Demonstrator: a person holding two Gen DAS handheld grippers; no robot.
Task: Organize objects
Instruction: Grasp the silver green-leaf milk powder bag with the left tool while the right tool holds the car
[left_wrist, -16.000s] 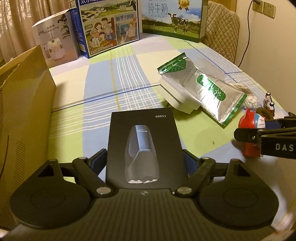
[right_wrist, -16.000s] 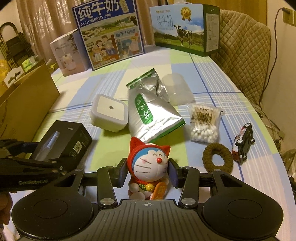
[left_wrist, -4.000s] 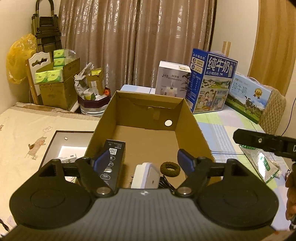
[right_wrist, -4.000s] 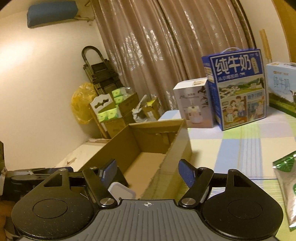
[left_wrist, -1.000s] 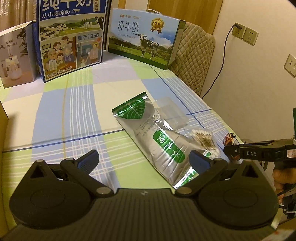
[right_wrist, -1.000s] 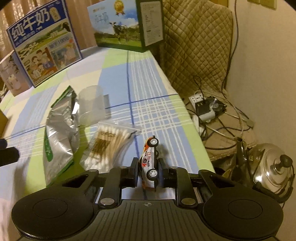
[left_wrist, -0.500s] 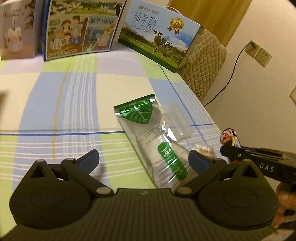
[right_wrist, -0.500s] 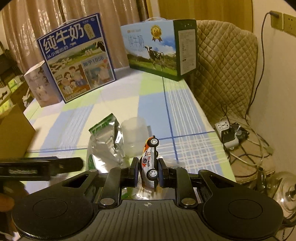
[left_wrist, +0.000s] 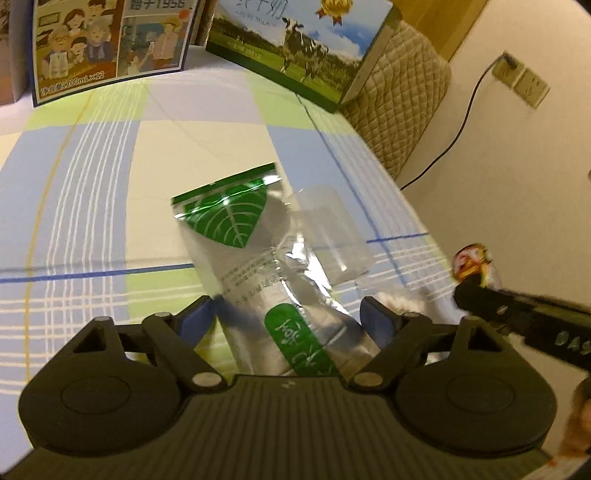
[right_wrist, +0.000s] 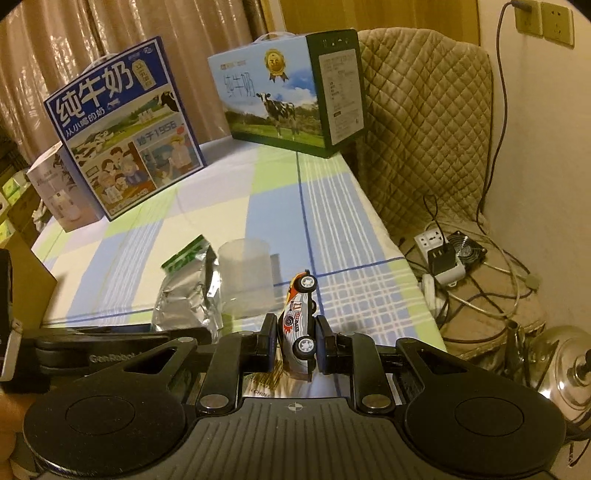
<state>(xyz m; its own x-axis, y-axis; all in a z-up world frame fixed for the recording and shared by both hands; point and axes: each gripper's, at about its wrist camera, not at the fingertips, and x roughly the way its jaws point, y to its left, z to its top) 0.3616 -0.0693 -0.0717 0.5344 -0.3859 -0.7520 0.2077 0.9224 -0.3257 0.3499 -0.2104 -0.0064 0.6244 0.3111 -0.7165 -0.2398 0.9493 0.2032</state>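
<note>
A silver foil pouch with green leaf labels (left_wrist: 255, 266) lies on the checked tablecloth. My left gripper (left_wrist: 288, 317) is open, its blue fingertips on either side of the pouch's near end, apart from it. A clear plastic cup (left_wrist: 325, 232) lies beside the pouch. My right gripper (right_wrist: 295, 343) is shut on a small toy race car (right_wrist: 299, 325), held on its side above the table; the car also shows in the left wrist view (left_wrist: 472, 262). The pouch (right_wrist: 188, 291) and cup (right_wrist: 245, 280) also show in the right wrist view. The bag of cotton swabs is mostly hidden behind my left gripper.
Two milk cartons (right_wrist: 125, 125) (right_wrist: 288, 92) and a white humidifier box (right_wrist: 55, 192) stand at the table's far edge. A quilted chair (right_wrist: 424, 122) is at the right. A cardboard box edge (right_wrist: 26, 273) is at the left. A power strip, cables and a kettle (right_wrist: 569, 373) are on the floor.
My left gripper has moved down over the pouch and its fingers have narrowed around it. My right gripper has lifted the toy car higher and a little left.
</note>
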